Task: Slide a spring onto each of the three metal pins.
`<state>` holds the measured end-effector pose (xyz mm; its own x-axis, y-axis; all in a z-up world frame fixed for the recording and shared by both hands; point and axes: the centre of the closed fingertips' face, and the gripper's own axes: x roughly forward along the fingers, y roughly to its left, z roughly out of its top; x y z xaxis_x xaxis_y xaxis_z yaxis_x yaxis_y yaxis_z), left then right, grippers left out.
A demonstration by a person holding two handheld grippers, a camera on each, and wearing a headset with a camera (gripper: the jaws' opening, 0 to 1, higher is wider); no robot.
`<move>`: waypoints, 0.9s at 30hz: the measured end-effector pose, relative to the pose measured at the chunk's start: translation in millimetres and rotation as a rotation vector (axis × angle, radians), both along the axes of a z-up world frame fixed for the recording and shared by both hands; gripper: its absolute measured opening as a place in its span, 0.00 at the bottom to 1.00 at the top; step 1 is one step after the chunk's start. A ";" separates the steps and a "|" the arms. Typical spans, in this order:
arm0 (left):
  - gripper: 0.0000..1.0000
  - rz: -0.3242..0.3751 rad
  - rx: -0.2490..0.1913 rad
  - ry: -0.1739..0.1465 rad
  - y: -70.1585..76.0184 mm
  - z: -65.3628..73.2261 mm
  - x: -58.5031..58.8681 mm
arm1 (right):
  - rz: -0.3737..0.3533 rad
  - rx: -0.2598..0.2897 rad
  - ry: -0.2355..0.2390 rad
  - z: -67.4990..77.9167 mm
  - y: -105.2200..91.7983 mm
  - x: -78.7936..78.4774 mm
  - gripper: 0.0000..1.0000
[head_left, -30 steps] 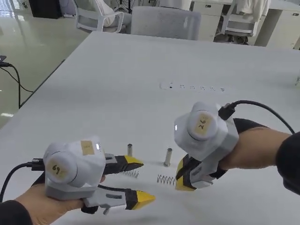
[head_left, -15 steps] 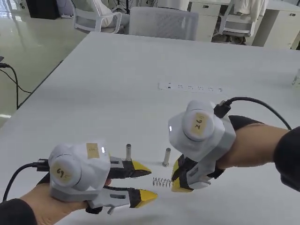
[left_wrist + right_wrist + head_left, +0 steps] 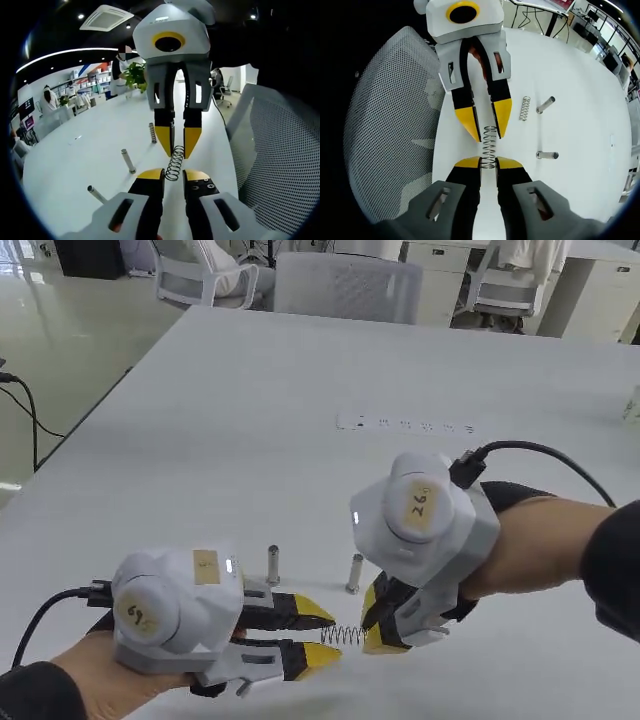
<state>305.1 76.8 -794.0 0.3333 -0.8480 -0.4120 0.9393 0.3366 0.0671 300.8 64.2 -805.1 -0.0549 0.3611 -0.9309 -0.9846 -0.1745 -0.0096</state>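
Observation:
A thin steel spring [image 3: 341,634] hangs level above the white table [image 3: 300,420], between the two grippers. My right gripper [image 3: 373,624] is shut on one end of the spring [image 3: 489,146]. My left gripper [image 3: 320,633] faces it, open, its yellow tips on either side of the spring's [image 3: 174,162] other end. Two bare metal pins [image 3: 273,564] [image 3: 355,573] stand just behind the grippers. The left gripper view has a third upright piece [image 3: 152,132] farther off, with coils showing on it. A second spring [image 3: 525,108] lies loose beside a pin [image 3: 545,105].
A white power strip [image 3: 405,425] lies across the middle of the table. Each gripper trails a black cable [image 3: 540,462]. Office chairs [image 3: 345,288] stand at the far edge. The near table edge runs just under the grippers.
My left gripper has moved right, its jaws now around the spring's free end and closer together. My right gripper has shifted slightly left with the spring, now off the table.

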 end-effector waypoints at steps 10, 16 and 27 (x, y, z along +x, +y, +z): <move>0.08 -0.017 0.009 0.000 -0.4 -1.5 -2.0 | 0.025 0.002 0.001 0.8 -1.2 -2.7 0.13; 0.07 -0.030 0.009 0.005 -1.2 -1.6 -4.3 | 0.025 0.002 0.008 -1.1 -2.0 -4.4 0.13; 0.07 -0.040 -0.007 0.005 -2.9 3.8 -6.0 | 0.012 -0.007 0.018 -8.6 -5.4 -4.8 0.15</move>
<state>299.1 73.9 -790.2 0.2967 -0.8635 -0.4078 0.9524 0.2988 0.0601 296.0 58.8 -813.7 -0.0760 0.3535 -0.9323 -0.9825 -0.1859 0.0096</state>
